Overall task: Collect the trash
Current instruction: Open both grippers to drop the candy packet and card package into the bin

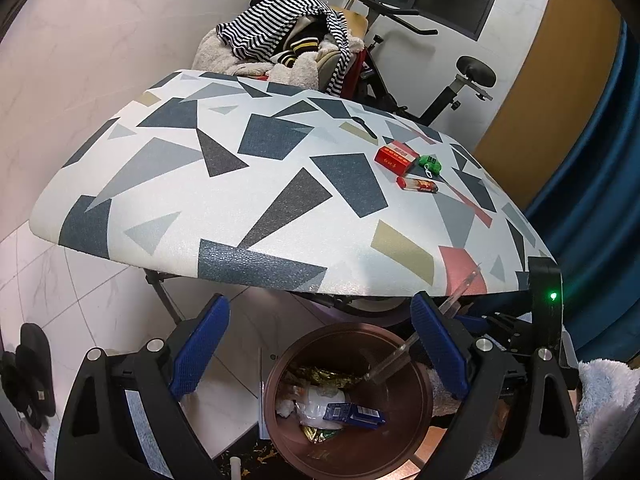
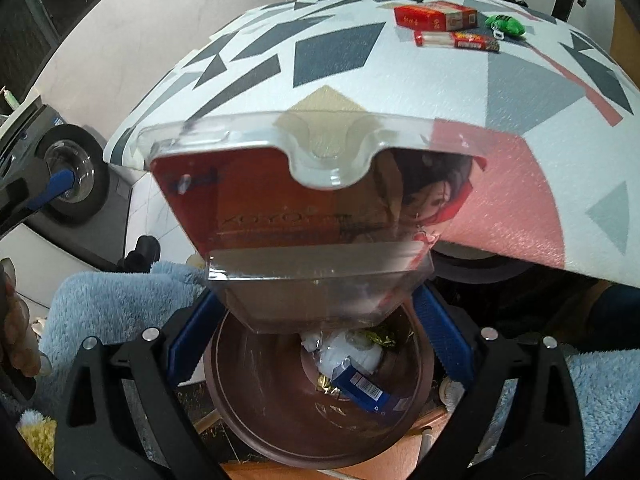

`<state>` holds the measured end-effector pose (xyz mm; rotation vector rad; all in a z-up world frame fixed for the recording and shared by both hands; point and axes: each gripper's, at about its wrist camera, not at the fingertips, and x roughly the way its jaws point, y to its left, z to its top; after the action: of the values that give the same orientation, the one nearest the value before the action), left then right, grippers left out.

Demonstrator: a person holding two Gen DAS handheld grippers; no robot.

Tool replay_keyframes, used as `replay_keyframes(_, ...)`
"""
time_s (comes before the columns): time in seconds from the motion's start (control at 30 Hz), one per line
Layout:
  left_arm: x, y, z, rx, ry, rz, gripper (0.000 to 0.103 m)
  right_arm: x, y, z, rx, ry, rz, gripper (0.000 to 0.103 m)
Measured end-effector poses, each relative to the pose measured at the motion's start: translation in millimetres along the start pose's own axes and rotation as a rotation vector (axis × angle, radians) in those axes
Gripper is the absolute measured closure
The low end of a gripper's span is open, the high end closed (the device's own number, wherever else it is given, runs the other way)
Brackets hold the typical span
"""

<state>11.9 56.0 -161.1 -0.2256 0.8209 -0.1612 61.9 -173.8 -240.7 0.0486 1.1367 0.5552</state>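
Observation:
A brown round trash bin (image 1: 404, 432) stands on the floor below the table's near edge, holding foil wrappers, white wads and a blue packet (image 1: 356, 414). My left gripper (image 1: 320, 348) is open and empty above the bin's left side. My right gripper (image 2: 316, 332) is wide and grips a clear plastic clamshell package (image 2: 316, 184) over the bin (image 2: 280, 412); the package's edge shows in the left wrist view (image 1: 404, 354). The blue packet (image 2: 362, 390) lies inside the bin.
The patterned table (image 1: 240, 184) carries a red cigarette box (image 1: 394, 158), a green toy (image 1: 431, 164) and a red lighter (image 1: 418, 185). A chair piled with clothes (image 1: 288, 40) and an exercise bike (image 1: 460, 84) stand behind. Blue fluffy fabric (image 2: 112, 312) lies around the bin.

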Motion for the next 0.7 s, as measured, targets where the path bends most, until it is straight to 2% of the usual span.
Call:
replay_keyframes(0.17, -0.2, 1.4, 0.3, -0.005, -0.002, 0.004, 0.013, 7.0, 4.7, -0.8, -0.015, 0.040, 0.007, 0.006)
replay_keyframes(0.33, 0.2, 4.2, 0.2, -0.016, 0.001, 0.007, 0.013, 7.6, 7.3, -2.2, -0.018, 0.042, 0.005, 0.006)
replay_keyframes(0.7, 2.3, 5.4, 2.6, -0.006, -0.001, 0.021, 0.012, -15.0, -1.6, 4.7, -0.009, -0.057, -0.059, 0.006)
